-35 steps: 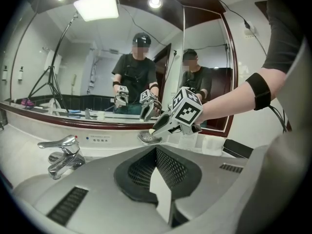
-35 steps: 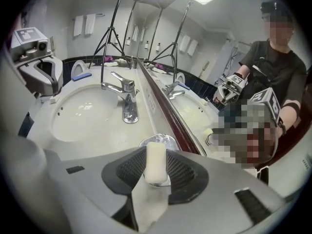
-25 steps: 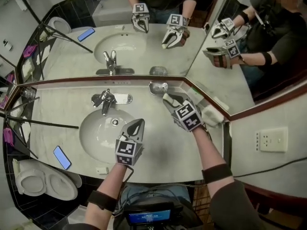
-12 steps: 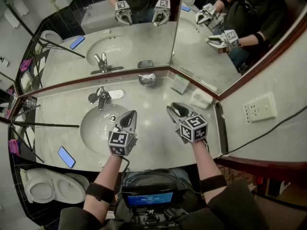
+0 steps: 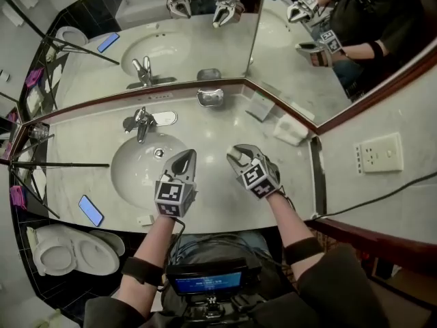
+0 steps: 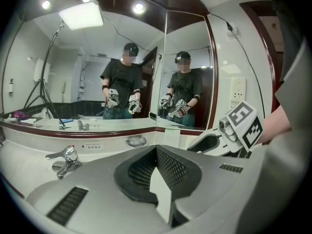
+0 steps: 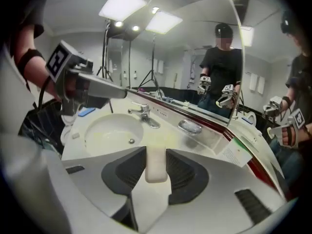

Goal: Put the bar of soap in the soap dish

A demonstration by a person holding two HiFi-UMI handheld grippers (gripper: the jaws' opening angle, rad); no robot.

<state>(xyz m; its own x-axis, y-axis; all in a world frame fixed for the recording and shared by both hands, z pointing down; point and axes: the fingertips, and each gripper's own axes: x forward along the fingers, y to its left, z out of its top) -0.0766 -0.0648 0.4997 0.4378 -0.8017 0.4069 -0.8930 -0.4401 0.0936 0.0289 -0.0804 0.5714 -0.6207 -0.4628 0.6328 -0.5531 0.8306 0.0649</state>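
Pinching soap bar [image 7: 157,164] in R claw [image 5: 239,154], well apart from soap dish [image 5: 209,97]; L claw [image 5: 185,158] fully closed, empty.

The left gripper [image 5: 184,156] and right gripper [image 5: 240,154] are grey shells with black meshed pads [image 7: 186,175] inside the jaws. Behind the jaws each carries a black-and-white marker cube [image 5: 171,198]. Farther back are black forearm bands [image 5: 300,249] and dark sleeves [image 5: 341,282].

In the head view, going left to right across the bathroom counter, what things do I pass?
Blue smartphone → chrome faucet → silver metal soap dish → white tent card → white folded cloth
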